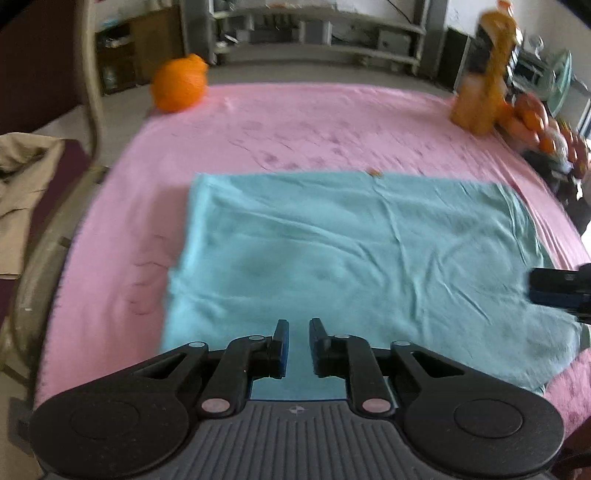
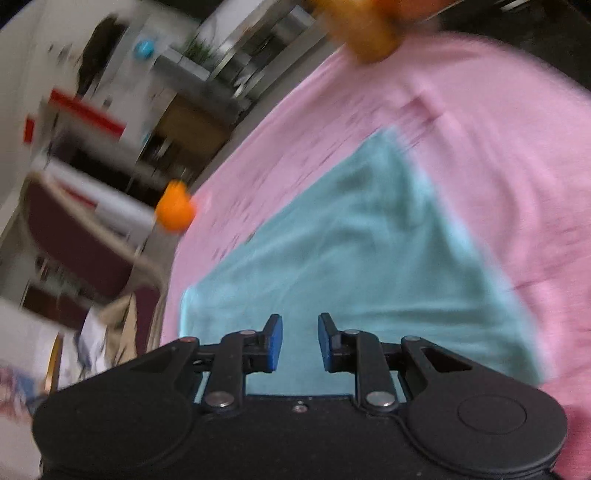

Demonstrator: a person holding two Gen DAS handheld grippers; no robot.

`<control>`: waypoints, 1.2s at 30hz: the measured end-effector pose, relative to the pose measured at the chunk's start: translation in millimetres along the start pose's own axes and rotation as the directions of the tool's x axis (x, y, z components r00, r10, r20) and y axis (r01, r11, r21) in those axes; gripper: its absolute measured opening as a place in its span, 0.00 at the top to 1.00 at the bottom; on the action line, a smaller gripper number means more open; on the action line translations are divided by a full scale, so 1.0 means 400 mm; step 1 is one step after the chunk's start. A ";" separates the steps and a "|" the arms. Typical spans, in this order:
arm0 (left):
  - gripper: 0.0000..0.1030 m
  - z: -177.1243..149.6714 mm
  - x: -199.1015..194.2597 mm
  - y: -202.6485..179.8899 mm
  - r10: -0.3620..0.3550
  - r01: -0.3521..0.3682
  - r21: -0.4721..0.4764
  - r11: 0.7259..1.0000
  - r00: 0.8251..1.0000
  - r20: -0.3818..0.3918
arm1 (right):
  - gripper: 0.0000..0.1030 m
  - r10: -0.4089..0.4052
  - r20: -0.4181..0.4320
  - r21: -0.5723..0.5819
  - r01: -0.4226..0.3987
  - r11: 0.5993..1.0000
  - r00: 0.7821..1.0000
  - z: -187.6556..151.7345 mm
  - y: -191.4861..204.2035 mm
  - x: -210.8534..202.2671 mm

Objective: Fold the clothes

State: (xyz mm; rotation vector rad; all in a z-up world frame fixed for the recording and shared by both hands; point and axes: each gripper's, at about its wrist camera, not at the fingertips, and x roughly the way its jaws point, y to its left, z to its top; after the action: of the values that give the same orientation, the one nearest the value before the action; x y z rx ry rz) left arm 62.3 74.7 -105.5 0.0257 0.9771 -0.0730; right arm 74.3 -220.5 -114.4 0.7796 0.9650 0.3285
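A teal garment [image 1: 351, 266] lies flat as a wrinkled rectangle on the pink sheet [image 1: 295, 122] that covers the bed. My left gripper [image 1: 297, 326] hovers over the garment's near edge, its blue pads a narrow gap apart with nothing pinched between them. The right gripper's fingers [image 1: 550, 291] reach in from the right edge over the garment's right side. In the blurred right wrist view, the right gripper [image 2: 300, 323] stands open above the teal garment [image 2: 351, 258], and only cloth shows below the gap.
An orange ball-like thing [image 1: 180, 84] sits at the bed's far left corner. A yellow-orange soft toy [image 1: 484, 92] and a heap of orange items [image 1: 532, 122] are at the far right. A chair [image 1: 88, 74] with beige cloth [image 1: 22, 173] stands left of the bed. Shelves [image 1: 314, 29] line the back.
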 end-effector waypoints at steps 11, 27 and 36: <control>0.82 -0.100 -0.070 0.139 0.141 -0.148 -0.129 0.981 0.988 -0.062 | 0.84 -0.136 0.060 0.248 0.117 0.962 0.989 -0.016 -0.176 -0.153; 0.73 -0.076 -0.053 -0.033 0.045 -0.045 0.005 0.999 0.999 0.012 | 0.66 -0.085 0.010 0.228 0.081 0.970 0.996 -0.170 -0.112 -0.158; 0.72 -0.075 -0.028 -0.027 0.044 -0.044 -0.018 0.999 0.999 -0.023 | 0.62 -0.018 0.073 0.341 -0.008 0.940 0.997 -0.195 -0.100 -0.090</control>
State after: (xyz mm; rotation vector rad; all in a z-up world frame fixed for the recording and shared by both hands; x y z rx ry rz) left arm 30.6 66.3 -112.7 0.0306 0.9990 -0.0232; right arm -13.5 -234.3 -147.0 1.0985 0.9645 0.1251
